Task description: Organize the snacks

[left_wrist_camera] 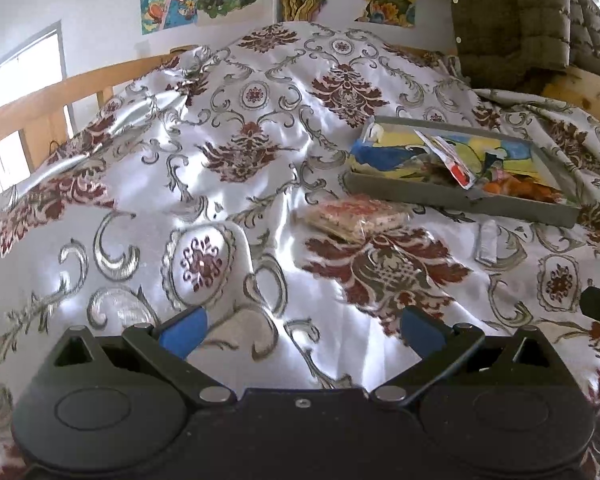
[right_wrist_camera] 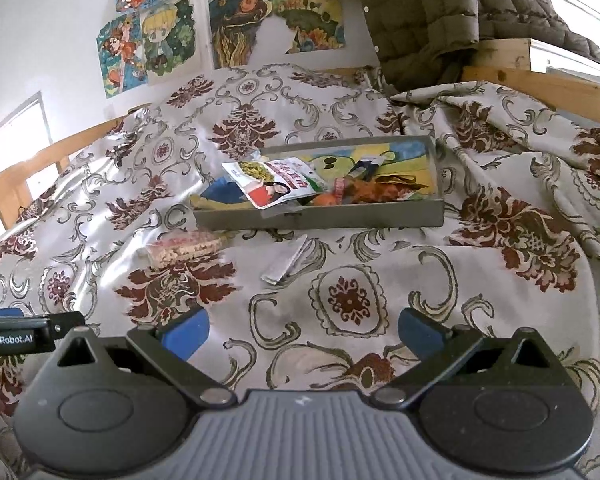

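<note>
Seen from the right wrist camera, a bed [right_wrist_camera: 340,292] draped in a satin damask cover fills the frame. At lower left, the left tool [left_wrist_camera: 302,330] pokes in at the frame edge, its blue fingers spread wide and holding nothing in its own view. Left of centre, a clear snack bag [right_wrist_camera: 186,249] with red-speckled contents lies on the cover, just in front of a grey tray [right_wrist_camera: 320,216]. A white sachet [right_wrist_camera: 286,262] lies to its right, also outside the tray. A white-and-red packet [right_wrist_camera: 276,184] leans over the tray's front left rim, above orange wrappers inside. At bottom centre, the right tool [right_wrist_camera: 303,332] hangs wide apart, empty. Posters [right_wrist_camera: 156,44] and a quilted jacket [right_wrist_camera: 420,16] fill the top.
</note>
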`<state>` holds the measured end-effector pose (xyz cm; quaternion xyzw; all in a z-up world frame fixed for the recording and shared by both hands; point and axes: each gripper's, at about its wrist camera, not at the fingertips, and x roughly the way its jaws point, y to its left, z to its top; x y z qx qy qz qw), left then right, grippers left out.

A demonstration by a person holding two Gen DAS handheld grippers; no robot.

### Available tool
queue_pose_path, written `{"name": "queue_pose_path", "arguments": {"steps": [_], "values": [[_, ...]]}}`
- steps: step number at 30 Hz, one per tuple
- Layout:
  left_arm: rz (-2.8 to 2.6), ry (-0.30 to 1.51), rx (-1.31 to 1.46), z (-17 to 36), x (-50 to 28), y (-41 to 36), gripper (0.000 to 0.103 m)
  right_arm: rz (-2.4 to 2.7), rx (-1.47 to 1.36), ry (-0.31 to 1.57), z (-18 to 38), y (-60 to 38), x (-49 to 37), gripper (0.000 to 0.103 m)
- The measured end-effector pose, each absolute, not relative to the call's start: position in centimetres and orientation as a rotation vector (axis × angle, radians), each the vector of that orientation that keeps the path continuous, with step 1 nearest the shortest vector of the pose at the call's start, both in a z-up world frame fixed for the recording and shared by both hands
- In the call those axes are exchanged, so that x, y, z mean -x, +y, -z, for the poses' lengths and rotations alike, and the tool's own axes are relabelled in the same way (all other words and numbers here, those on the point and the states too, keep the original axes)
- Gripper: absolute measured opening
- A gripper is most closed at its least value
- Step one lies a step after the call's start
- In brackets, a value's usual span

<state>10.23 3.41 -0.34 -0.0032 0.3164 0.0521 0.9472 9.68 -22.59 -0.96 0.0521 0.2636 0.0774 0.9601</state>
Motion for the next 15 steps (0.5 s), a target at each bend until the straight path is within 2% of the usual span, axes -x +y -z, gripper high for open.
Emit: {"name": "queue_pose_path", "arguments": {"steps": [8, 15], "values": [[-0.075, 0.631, -0.08, -1.9, -13.6, 3.3, 0.102, -0.15, -0.101, 0.525, 0.7, -22.6, -11.0, 0.103], [-0.078, 0.75, 0.004, -2.2, -16.8, 3.8, 0.102, -0.129, -0.12, 0.549, 0.9, -23.2, -11.4, 0.103]]}}
